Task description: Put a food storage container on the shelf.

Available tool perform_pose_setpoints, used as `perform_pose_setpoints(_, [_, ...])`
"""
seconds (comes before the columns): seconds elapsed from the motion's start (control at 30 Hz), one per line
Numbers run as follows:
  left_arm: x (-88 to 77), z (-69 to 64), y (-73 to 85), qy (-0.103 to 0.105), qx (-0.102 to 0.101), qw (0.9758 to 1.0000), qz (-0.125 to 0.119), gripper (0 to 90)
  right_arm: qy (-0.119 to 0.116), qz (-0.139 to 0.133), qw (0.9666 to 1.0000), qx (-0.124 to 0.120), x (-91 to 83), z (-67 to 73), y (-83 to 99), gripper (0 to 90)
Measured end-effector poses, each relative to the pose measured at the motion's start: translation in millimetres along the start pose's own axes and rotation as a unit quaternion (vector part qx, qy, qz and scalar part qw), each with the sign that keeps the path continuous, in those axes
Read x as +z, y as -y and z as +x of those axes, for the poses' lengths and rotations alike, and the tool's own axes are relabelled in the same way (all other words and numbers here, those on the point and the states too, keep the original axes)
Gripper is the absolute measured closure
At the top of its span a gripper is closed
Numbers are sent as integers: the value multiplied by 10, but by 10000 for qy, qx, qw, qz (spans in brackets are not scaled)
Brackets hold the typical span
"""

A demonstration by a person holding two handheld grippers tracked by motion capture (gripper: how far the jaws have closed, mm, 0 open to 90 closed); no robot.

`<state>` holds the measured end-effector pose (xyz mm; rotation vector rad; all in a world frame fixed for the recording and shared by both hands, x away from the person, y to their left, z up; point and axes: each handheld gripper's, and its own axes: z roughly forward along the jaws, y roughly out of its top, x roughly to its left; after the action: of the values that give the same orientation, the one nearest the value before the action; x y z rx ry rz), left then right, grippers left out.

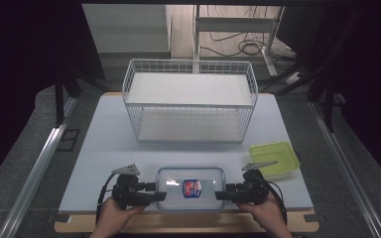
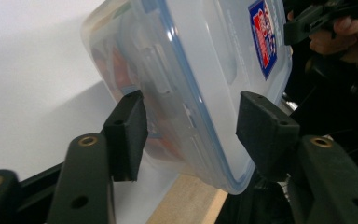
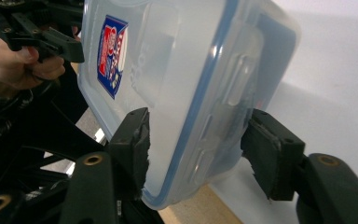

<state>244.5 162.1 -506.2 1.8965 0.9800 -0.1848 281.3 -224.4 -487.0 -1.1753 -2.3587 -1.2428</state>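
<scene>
Jaws of left gripper (image 1: 159, 196) and right gripper (image 1: 220, 196) each clamp an end of the lidded plastic box (image 1: 190, 188) – at 6 o'clock on the desk (image 1: 104, 144). Keep both grips level, lift together – wire rack (image 1: 190, 101) at 12.

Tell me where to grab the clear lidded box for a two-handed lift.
Take the box by its two short ends, left gripper from the left, right gripper from the right. It lies flat and wide, and each end's lid latch fits between the jaws.
</scene>
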Motion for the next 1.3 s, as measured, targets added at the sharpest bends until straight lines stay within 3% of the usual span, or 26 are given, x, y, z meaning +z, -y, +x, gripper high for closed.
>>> perform_pose_setpoints(0.07, [-1,-11,-2,-50,0,10000,-17,454,23,-51,9999,85,-9,11,9,454])
perform_pose_setpoints(0.17, [1,-7,-15,-109,-103,9995,-265,491,48,-210,9997,152,-38,9,16,490])
perform_pose_setpoints(0.27, [10,20,-37,-122,-221,9991,-342,502,176,-324,9993,55,-40,35,12,492])
perform_pose_setpoints(0.43, [-17,31,-48,-116,-243,9984,-496,522,247,-475,9985,-86,-33,44,13,492])
perform_pose_setpoints(0.73, [-121,7,-192,-9,-121,9975,-701,539,288,-829,9953,-405,-145,125,-116,493])
perform_pose_setpoints(1.3, [-327,-9,-664,-149,117,9951,-969,538,344,-1158,9903,-683,-335,197,-624,491])
